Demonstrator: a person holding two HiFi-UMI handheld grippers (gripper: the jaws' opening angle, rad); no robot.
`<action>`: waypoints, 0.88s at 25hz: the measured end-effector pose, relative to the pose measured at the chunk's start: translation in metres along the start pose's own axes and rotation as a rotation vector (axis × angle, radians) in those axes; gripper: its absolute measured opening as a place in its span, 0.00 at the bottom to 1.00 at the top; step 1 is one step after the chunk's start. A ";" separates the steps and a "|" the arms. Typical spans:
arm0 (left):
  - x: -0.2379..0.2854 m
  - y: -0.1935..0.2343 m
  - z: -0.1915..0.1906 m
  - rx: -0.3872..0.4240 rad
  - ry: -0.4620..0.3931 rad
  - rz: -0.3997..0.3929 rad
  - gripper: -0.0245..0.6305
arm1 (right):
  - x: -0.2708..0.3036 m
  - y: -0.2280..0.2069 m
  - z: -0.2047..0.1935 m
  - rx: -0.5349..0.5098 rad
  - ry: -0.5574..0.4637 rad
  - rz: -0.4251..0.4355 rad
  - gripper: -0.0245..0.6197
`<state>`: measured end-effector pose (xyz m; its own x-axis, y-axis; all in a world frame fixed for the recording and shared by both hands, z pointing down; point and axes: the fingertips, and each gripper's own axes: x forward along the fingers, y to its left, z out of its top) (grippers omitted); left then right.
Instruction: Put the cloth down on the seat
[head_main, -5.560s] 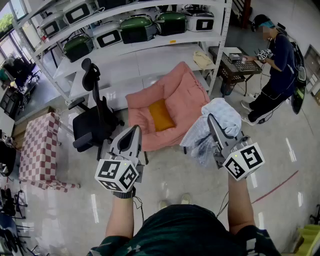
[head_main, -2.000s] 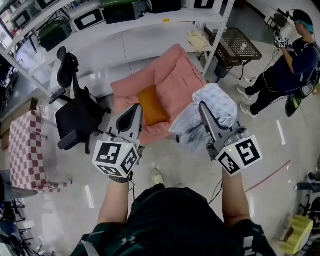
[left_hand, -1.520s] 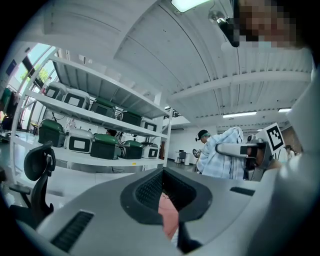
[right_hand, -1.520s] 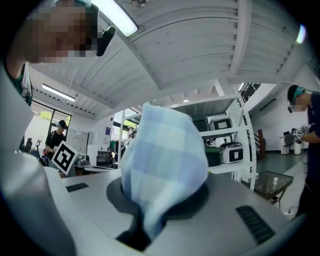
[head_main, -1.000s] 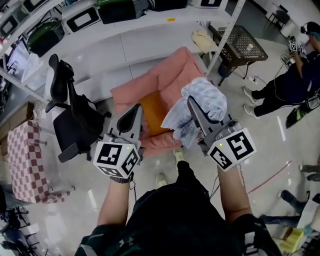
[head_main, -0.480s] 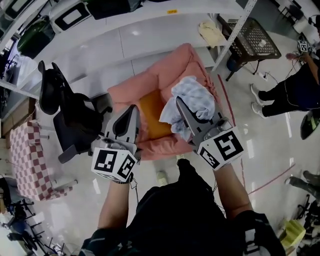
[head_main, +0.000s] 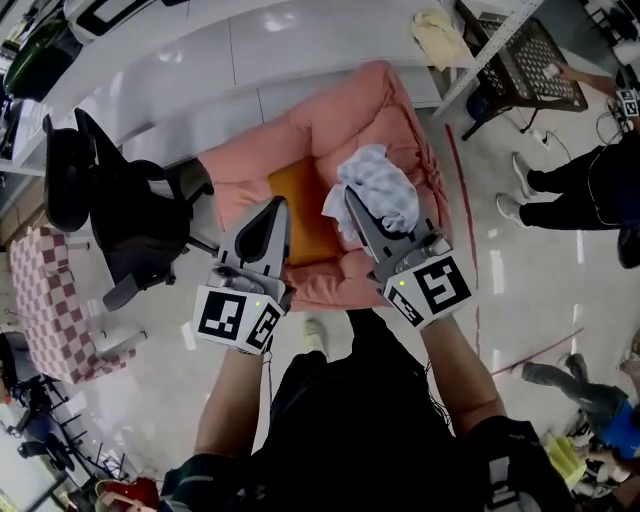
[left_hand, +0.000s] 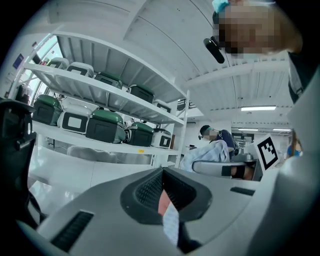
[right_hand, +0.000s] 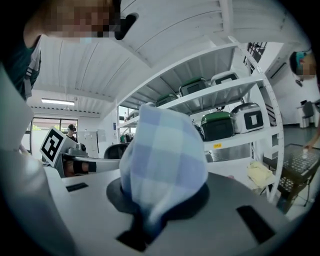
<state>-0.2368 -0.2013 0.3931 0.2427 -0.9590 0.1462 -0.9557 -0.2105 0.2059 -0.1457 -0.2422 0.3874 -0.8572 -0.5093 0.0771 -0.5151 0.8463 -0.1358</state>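
The seat is a low pink padded floor chair with an orange cushion in its middle. My right gripper is shut on a bunched light-blue checked cloth, held in the air over the right half of the seat. In the right gripper view the cloth bulges out from between the jaws. My left gripper hangs over the seat's front left part beside the cushion, jaws together with nothing in them. In the left gripper view only a thin slit shows between its jaws.
A black office chair stands left of the seat, and a red-and-white checked stool is further left. A white shelf rack runs behind. A black mesh cart and a person are at the right.
I have come closer to the seat, which now lies right under both grippers. The right gripper has carried the cloth left, over the seat.
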 end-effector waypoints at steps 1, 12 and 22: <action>0.007 0.000 -0.006 -0.004 0.007 -0.002 0.05 | 0.004 -0.006 -0.008 0.007 0.003 0.003 0.15; 0.076 -0.012 -0.064 -0.041 0.088 -0.012 0.05 | -0.006 -0.109 -0.073 0.167 0.074 -0.105 0.15; 0.123 -0.044 -0.103 -0.048 0.151 -0.074 0.05 | -0.039 -0.187 -0.095 0.240 0.057 -0.233 0.15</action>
<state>-0.1475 -0.2901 0.5017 0.3381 -0.9010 0.2718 -0.9259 -0.2668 0.2674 -0.0165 -0.3657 0.5031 -0.7190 -0.6691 0.1880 -0.6872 0.6439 -0.3365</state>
